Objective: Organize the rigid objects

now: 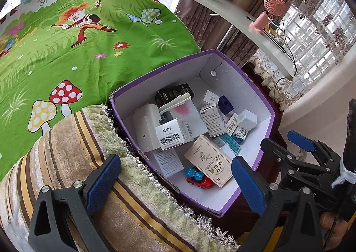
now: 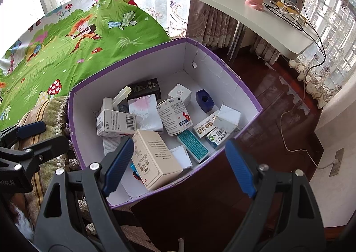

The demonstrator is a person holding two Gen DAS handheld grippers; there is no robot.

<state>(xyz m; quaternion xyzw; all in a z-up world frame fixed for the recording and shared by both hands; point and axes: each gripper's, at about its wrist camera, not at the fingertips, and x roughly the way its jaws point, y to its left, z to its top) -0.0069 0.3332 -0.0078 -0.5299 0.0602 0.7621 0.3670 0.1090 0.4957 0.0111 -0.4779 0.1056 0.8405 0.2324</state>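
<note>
Left wrist view: my left gripper [image 1: 175,183] hangs wide and empty above the near rim of the purple box [image 1: 264,105], one blue pad over the striped cushion [image 1: 93,154], the other over the box's near right wall. The right gripper [image 1: 300,140] shows at the right edge, also spread, nothing in it. Risk, as I judge it: a descent from here could catch the cardboard rim and tip or shove the box off its seat beside the cushion. Inside: a beige carton [image 1: 210,163] at the near edge, a toy car [image 1: 198,178] half under it, a white barcode carton [image 1: 172,133], a dark blue block [image 1: 225,104] toward the far wall.

Right wrist view: right gripper [image 2: 180,165] wide, empty, over the near wall. The beige carton [image 2: 155,158] lies directly beneath; a teal pack [image 2: 193,145] sits just beside it, a black carton [image 2: 146,87] at the far left. Contents are heaped loosely, so a grab may drag neighbours along.
</note>
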